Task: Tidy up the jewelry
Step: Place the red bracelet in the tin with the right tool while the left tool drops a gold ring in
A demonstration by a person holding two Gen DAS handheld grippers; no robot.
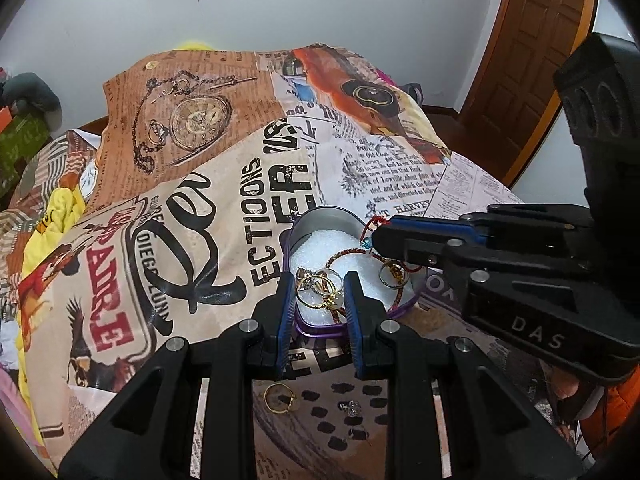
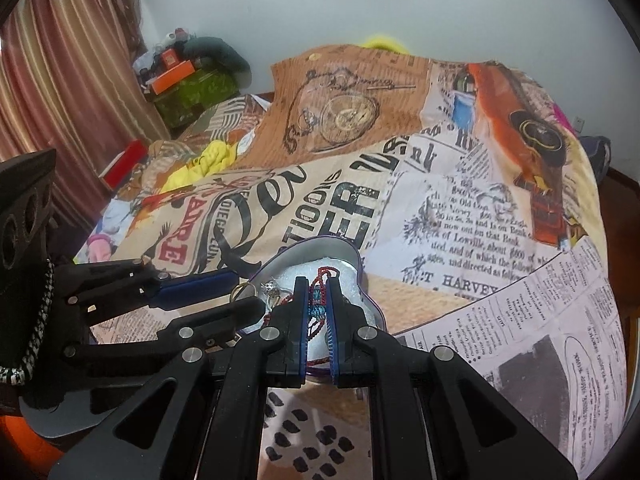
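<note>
**Left wrist view: both grippers at the heart-shaped tin**

Left wrist view looks down on a purple heart-shaped tin (image 1: 316, 330) sitting on a newspaper-print cloth (image 1: 224, 184). White padding lines the tin.

- Left gripper (image 1: 318, 294): fingers set moderately apart, straddling the tin's near lobe. Nothing is clamped between them; through the gap lies a cluster of gold and silver rings (image 1: 320, 286) on the padding.
- Right gripper (image 1: 382, 238): comes in from the right side of the tin, tips over its far rim. Fingers are narrow, nipping a red cord bracelet (image 1: 370, 226) with a small blue bead at the pinch. The cord's loop trails down into the tin.
- Another gold ring (image 1: 394, 274) lies in the tin's right lobe, touching the cord loop.
- On the cloth on the near side of the tin, outside it: a gold ring (image 1: 278, 398) and, just beside it, a small silver piece (image 1: 350, 408), too small to tell what it is.

Right wrist view confirms the grip: right gripper (image 2: 318, 304) fingers close together, red cord and blue knotting pressed between the pads over the tin (image 2: 372, 292). Left gripper (image 2: 244, 290) enters from the left of the tin, its fingers apart, rings (image 2: 256, 292) showing between them.
</note>
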